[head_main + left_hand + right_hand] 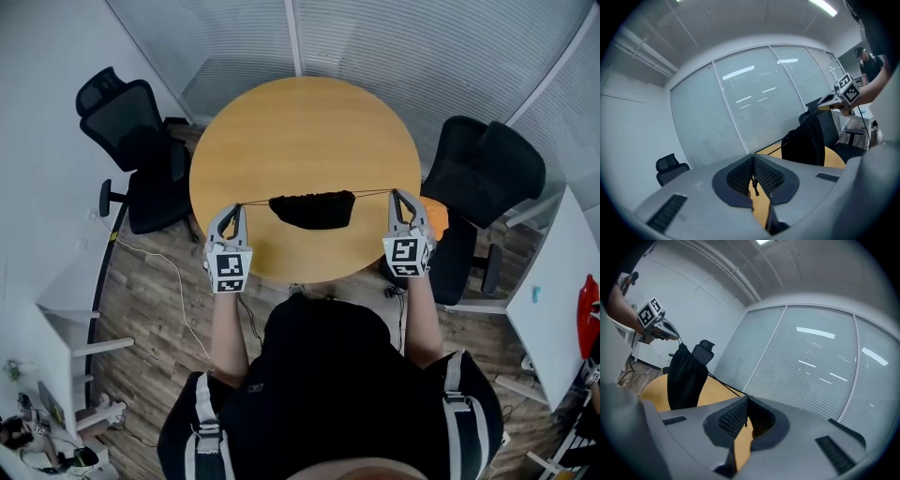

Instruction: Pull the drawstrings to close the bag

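Both grippers were held over the near edge of the round wooden table (300, 131), level with each other and well apart. The left gripper (234, 208) had its jaws fully together on the left drawstring (255, 202). In the left gripper view the mesh pads met with no gap, and a short knotted end of the cord hung down just behind them. The right gripper (398, 195) had its jaws closed in the same way on the right drawstring (373, 193), and in the right gripper view the cord ran from the pinched tips straight to the bag. Both cords were taut and made a nearly straight line between the two grippers. The black bag (313, 208) hung midway between the grippers on that line, over the near part of the table. Its top edge was gathered into ruffles and the body sagged below. In both gripper views the bag hung as a dark, narrow drape in front of the tabletop. It could not be determined whether its bottom touched the wood. A black office chair (131, 141) stood at the table's left and another black chair (483, 178) at its right. A glass wall with blinds (375, 47) stood beyond the far side.
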`<state>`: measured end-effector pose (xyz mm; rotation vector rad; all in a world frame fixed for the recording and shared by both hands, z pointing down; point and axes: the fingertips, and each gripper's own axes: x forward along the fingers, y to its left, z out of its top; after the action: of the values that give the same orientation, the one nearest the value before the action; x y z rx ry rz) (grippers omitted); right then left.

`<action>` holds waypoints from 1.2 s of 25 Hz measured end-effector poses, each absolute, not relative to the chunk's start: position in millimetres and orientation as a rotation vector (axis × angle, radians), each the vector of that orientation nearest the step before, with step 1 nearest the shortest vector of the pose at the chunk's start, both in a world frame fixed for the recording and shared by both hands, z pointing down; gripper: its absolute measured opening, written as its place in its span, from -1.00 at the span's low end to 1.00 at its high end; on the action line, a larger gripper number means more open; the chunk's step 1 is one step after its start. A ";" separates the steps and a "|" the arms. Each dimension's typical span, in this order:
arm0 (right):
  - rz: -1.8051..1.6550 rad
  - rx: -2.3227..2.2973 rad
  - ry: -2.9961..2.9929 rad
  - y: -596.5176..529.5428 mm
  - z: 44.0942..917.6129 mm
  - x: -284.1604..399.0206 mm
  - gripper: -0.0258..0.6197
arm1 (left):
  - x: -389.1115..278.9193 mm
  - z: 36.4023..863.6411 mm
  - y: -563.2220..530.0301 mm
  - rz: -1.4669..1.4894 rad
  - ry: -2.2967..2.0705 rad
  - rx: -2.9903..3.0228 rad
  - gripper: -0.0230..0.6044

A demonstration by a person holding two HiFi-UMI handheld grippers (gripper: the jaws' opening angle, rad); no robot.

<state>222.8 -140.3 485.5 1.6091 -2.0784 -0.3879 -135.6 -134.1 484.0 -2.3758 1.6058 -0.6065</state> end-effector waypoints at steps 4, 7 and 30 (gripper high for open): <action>-0.407 1.594 -2.079 -138.5 485.0 223.0 -0.74 | -144.4 482.9 -126.2 -0.602 1.642 -2.359 -0.87; -0.415 1.585 -2.083 -137.8 483.4 224.1 -0.74 | -150.7 480.5 -121.1 -0.598 1.672 -2.338 -0.87; -0.465 1.527 -2.091 -148.1 487.9 247.0 -0.74 | -184.8 475.1 -101.8 -0.700 1.822 -2.149 -0.87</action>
<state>247.0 -148.1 487.9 1.5267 -2.0909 -0.4650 -184.8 -101.8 475.1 -2.1491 1.8223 -0.7003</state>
